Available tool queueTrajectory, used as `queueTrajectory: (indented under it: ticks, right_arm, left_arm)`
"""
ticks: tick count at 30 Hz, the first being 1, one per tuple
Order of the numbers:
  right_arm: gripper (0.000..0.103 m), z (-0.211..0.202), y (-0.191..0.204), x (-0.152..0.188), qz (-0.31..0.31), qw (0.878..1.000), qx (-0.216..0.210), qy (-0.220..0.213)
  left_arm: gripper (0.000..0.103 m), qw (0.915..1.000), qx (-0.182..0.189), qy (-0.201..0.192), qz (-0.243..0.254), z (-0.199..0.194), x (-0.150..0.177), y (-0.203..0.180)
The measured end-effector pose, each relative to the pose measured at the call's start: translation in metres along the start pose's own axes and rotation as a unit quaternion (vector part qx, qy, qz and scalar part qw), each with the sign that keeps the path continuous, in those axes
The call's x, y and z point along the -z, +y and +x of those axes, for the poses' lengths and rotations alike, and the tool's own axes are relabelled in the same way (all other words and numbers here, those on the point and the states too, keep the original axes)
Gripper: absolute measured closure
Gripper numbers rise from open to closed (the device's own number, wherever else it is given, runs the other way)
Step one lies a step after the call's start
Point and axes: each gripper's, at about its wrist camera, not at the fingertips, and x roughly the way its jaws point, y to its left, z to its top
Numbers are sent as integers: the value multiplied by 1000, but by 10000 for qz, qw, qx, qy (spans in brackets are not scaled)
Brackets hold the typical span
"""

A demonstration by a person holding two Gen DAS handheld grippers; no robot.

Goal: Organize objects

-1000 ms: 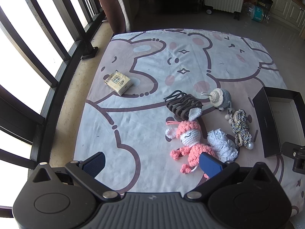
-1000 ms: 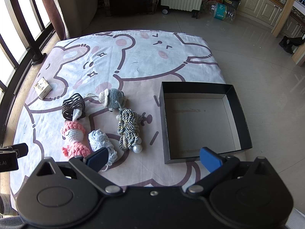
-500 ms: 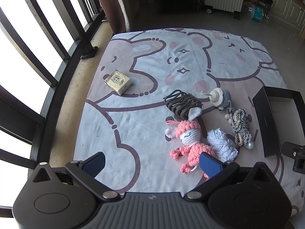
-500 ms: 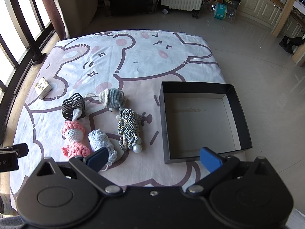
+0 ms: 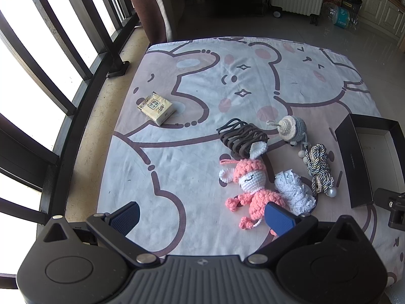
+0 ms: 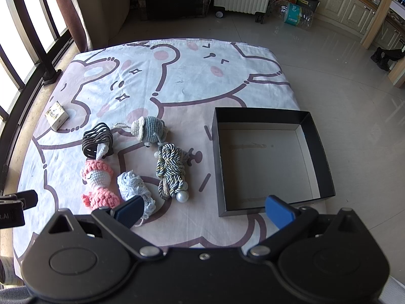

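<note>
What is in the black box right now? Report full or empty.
Empty. The black box lies open-topped on the sheet, its pale floor bare; every toy sits outside it to the left.

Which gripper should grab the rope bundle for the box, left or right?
Probably right. The right gripper is open, with the rope bundle just ahead and the empty box beside it. The left gripper, also open, sees only the box's edge at far right.

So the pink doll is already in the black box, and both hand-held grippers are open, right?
Not quite: the right wrist view shows the black box empty. The pink doll lies on the sheet to its left. Both the left hand-held gripper and right hand-held gripper are open.
</note>
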Motion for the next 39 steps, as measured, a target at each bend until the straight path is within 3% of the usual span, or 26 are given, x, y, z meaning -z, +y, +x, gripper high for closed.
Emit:
queueTrajectory:
  ticks: [23, 30, 39]
  right_arm:
    - [0, -6, 0, -8, 0, 10000, 14, -21]
    - [0, -2, 1, 2, 6, 10000, 23, -73]
    - [0, -19, 3, -5, -18, 9991, -105, -401]
  left_arm:
    - [0, 10000, -10, 13, 12, 0, 0, 0]
    - [0, 10000, 48, -36, 1, -2, -1, 2]
    - [0, 9988, 126, -480, -45, -21, -10, 5]
